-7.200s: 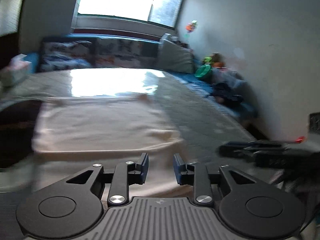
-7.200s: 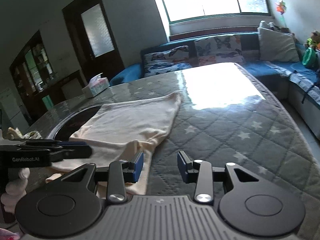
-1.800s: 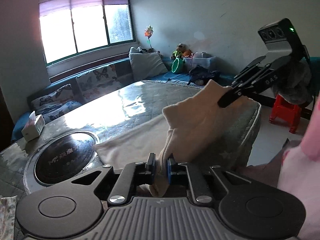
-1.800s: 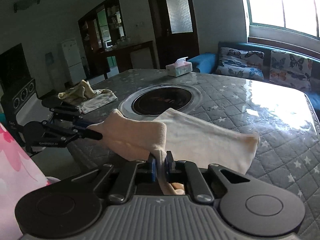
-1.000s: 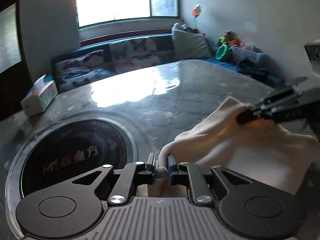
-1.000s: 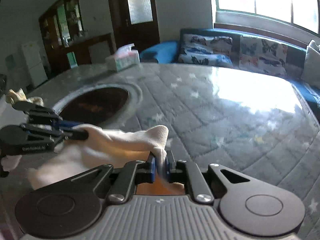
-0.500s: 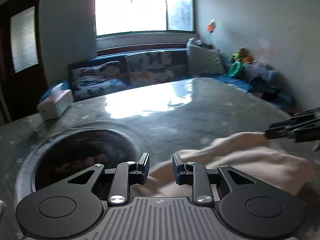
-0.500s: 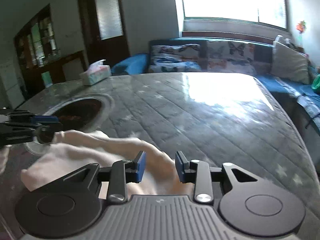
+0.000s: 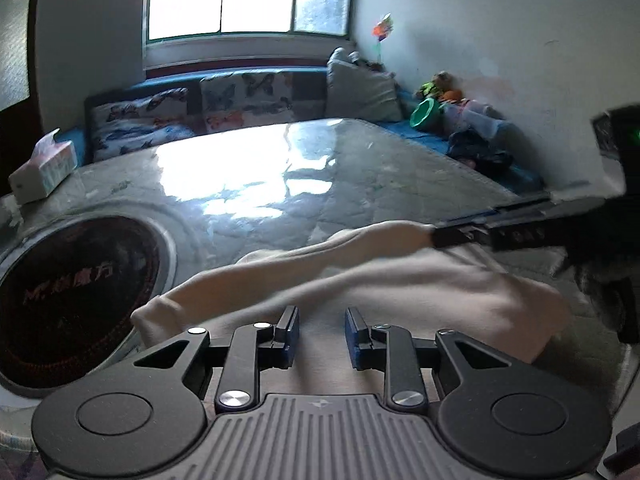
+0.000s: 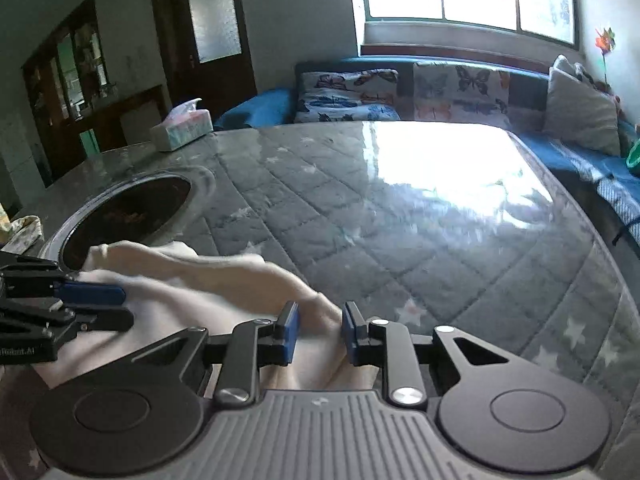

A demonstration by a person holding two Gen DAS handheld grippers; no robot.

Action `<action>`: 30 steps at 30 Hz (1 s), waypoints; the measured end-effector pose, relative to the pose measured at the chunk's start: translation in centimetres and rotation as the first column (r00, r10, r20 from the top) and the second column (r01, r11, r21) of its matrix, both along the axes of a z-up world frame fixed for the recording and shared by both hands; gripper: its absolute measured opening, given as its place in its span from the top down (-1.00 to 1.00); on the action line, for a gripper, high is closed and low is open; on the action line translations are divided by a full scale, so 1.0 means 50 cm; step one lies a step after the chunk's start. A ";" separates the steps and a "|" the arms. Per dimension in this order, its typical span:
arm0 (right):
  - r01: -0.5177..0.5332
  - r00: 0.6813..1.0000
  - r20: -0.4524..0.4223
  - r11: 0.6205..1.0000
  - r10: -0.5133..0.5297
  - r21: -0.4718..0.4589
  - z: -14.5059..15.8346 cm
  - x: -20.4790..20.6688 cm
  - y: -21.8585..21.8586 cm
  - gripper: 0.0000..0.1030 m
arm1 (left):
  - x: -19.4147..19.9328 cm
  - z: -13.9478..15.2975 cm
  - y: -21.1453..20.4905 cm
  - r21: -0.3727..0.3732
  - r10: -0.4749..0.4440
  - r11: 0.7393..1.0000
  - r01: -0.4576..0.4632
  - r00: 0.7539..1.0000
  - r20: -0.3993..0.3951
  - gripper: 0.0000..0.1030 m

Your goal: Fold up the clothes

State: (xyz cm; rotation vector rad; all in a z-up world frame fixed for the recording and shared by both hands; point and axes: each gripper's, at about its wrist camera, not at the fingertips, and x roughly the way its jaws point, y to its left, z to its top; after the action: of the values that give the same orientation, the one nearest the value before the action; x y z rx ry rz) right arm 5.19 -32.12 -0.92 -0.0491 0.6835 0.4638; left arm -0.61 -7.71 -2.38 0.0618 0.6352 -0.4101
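L gripper [image 9: 322, 334] jaws apart over cream garment [image 9: 400, 292], nothing pinched; R gripper [image 10: 319, 332] jaws apart but closing, garment fold betw pads, not squeezed; garment lies bunched on quilted grey table [image 10: 440, 240] beside round black inset [image 9: 68, 296].

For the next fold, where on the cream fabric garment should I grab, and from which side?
Probably the far folded edge of the cream fabric garment. It forms a raised, rounded ridge off the grey quilted tabletop, thick enough to pinch. Come in from the near table edge, low over the cloth. The left gripper is open above it; the right gripper is closing with cloth between its jaws.
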 end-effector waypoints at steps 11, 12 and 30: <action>-0.194 0.981 -0.039 0.980 0.192 -0.049 0.015 0.052 0.128 0.55 | -0.032 -0.020 -0.032 -0.030 -0.086 0.996 0.085 0.996 -0.027 0.45; -0.193 0.980 -0.053 0.979 0.190 -0.063 0.006 0.060 0.137 0.55 | -0.033 -0.022 -0.030 -0.036 -0.085 0.996 0.084 0.996 -0.028 0.43; -0.394 0.916 -0.108 0.918 0.387 -0.050 0.012 0.062 0.285 0.72 | -0.069 -0.019 0.056 -0.071 0.048 0.996 -0.051 0.998 -0.036 0.28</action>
State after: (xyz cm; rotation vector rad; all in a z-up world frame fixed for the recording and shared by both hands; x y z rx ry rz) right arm 8.28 -17.85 -0.34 -0.2360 0.7880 0.8321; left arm -4.07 -4.92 -3.31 -0.0291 0.6544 -0.3866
